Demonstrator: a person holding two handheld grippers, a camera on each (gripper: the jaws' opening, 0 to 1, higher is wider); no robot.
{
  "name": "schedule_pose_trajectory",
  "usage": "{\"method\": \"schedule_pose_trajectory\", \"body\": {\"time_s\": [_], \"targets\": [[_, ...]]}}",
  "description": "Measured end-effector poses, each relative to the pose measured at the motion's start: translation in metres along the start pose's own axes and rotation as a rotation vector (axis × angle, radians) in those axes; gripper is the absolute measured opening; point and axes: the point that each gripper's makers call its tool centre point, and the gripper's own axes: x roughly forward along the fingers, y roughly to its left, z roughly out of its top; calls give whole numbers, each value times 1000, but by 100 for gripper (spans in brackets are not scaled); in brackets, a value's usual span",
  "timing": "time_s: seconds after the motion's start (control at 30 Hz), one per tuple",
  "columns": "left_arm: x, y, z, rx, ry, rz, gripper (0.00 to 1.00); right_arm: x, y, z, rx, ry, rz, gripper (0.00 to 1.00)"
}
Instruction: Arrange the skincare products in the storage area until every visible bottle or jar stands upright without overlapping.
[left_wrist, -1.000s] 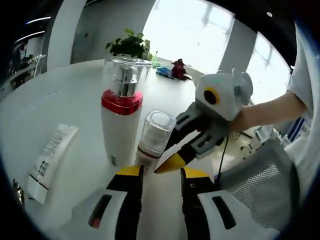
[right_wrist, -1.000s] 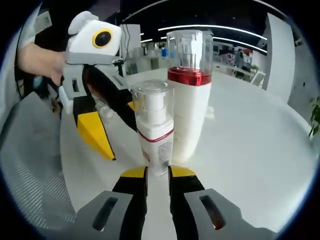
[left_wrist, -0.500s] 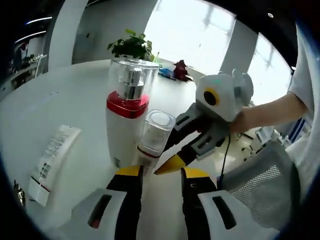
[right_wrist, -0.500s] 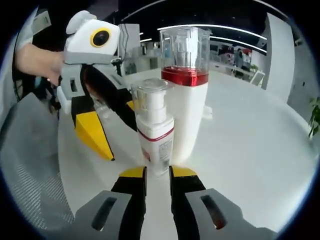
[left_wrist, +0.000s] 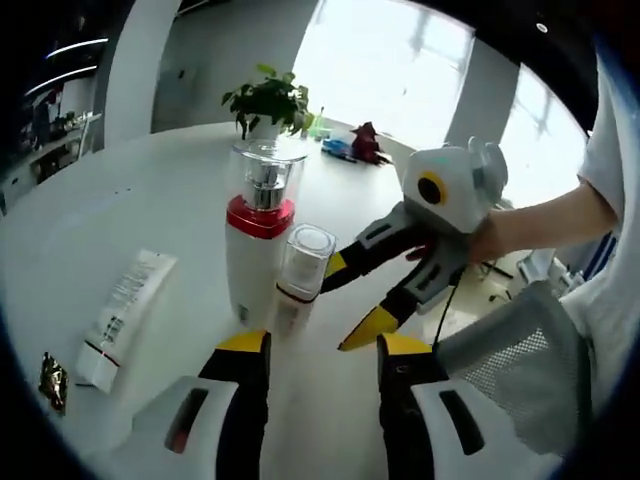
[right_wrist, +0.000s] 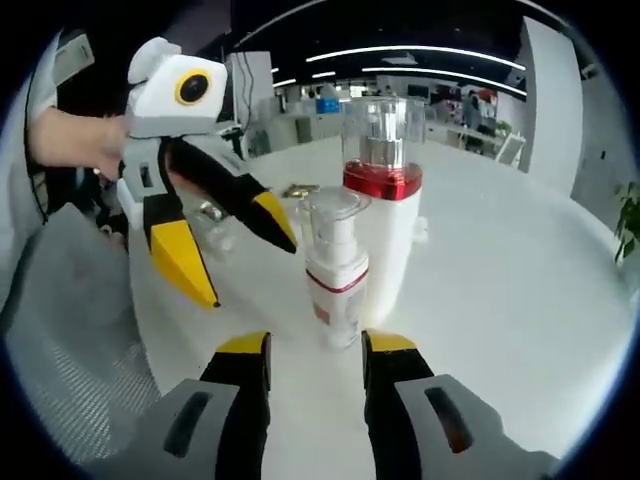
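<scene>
We work over a broad white round table (left_wrist: 120, 210), and the largest product on it is the tall white pump bottle with a red collar and clear cap (left_wrist: 256, 245), standing upright near the middle. Just beside it stands the smaller white pump bottle with a thin red band and clear cap (left_wrist: 299, 280), also upright; the two look very close, perhaps touching at the base, though we cannot tell from these angles. A white squeeze tube with dark print (left_wrist: 125, 318) lies flat on the table well apart from the pair (it is the one item plainly not upright), so we judge it is the next thing to stand up. A small brown crumpled scrap (left_wrist: 52, 380) sits near the tube's end.

Our left gripper (left_wrist: 318, 345) has its yellow-tipped jaws parted with nothing between them, aimed at the small bottle. Our right gripper (right_wrist: 305, 345) is likewise spread wide and empty, its tips clear of the small bottle, which we read as a release after setting it down.
</scene>
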Motion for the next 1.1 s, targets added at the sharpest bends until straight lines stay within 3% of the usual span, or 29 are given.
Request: {"method": "schedule_pose_trajectory", "body": {"time_s": [0.37, 0.57, 0.83, 1.1], "targets": [[-32, -19, -18, -34, -4, 23, 48, -21, 23, 9, 35, -15, 1, 52], [-52, -18, -23, -87, -55, 67, 50, -31, 30, 13, 29, -10, -8, 58], [-84, -13, -36, -139, -78, 146, 58, -39, 43, 22, 22, -23, -9, 68], [-128, -11, -50, -224, -148, 242, 63, -36, 63, 26, 40, -23, 21, 74]]}}
